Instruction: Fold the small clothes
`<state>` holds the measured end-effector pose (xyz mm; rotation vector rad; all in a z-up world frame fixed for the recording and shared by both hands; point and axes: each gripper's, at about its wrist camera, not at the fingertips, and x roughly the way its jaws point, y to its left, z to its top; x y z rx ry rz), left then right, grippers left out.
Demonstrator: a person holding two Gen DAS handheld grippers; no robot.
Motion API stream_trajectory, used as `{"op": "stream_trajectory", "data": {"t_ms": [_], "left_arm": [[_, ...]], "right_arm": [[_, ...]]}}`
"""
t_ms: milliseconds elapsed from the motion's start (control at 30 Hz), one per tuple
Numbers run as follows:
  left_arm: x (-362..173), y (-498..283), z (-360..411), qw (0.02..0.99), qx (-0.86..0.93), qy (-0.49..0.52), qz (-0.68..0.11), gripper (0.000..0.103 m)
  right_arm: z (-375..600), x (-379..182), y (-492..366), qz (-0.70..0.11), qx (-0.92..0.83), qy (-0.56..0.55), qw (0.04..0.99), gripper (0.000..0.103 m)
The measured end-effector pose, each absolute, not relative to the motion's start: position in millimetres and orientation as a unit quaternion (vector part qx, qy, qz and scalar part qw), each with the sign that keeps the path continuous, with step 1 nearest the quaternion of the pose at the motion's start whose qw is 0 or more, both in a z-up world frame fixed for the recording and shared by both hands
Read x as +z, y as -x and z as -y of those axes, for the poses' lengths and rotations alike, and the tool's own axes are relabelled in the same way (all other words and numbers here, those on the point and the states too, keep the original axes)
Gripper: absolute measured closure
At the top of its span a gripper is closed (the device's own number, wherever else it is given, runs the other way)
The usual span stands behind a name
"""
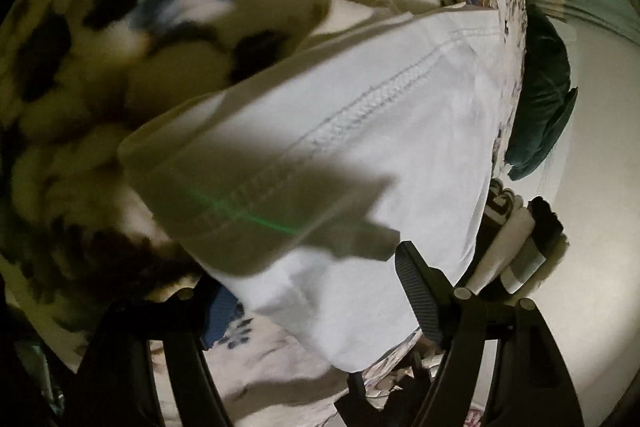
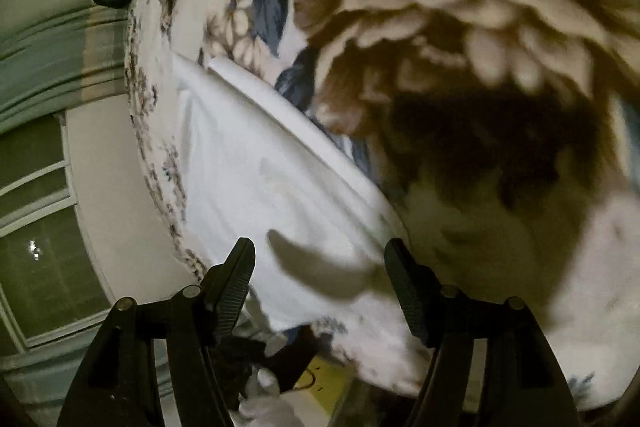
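Note:
A white garment (image 1: pixel 360 131) with a stitched hem lies flat on a floral blanket (image 1: pixel 120 47); part of it is in shadow. My left gripper (image 1: pixel 304 287) hangs just over its near end, jaws wide apart, and nothing is pinched between the ribbed pads (image 1: pixel 416 287). In the right wrist view the same white garment (image 2: pixel 260 179) runs diagonally along the blanket's edge, with one folded strip along its upper side. My right gripper (image 2: pixel 320 279) stands open above its near end, and its fingers (image 2: pixel 236 279) sit clear of the cloth.
The blanket (image 2: pixel 440 27) ends at the bed's edge (image 2: pixel 152 167), with pale floor beyond. A dark green bundle (image 1: pixel 540 99) and several rolled light and dark pieces (image 1: pixel 520 247) lie off that edge. A window (image 2: pixel 36 207) and a curtain (image 2: pixel 48 59) stand further out.

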<state>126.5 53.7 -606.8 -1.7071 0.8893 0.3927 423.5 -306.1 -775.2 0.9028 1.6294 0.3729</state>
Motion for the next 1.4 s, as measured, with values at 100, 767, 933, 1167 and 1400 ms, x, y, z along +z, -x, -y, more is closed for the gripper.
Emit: {"op": "stream_trajectory", "data": {"t_ms": [100,767,933,1167,1400], "left_arm": [[-609,-119,-54,0.553,0.166,0.725,-0.376,0.03],[-550,-137,-75,0.643,0.208,0.638,-0.369,0.096],[-492,-147,-85,0.674,0.18,0.609,-0.377,0.096],[-385,-206,-97,0.718,0.123,0.567,-0.384,0.096],[-266,-316,-84,0.769,0.036,0.535,-0.348,0.096]], "right_arm": [[308,-780,-407,-0.722,0.158,-0.371,0.563,0.033],[274,-771,-390,-0.624,0.141,-0.465,0.612,0.09],[282,-717,-392,-0.61,0.145,-0.475,0.618,0.092],[283,-598,-411,-0.573,0.167,-0.482,0.641,0.092],[291,-472,-486,-0.496,0.18,-0.497,0.689,0.092]]}}
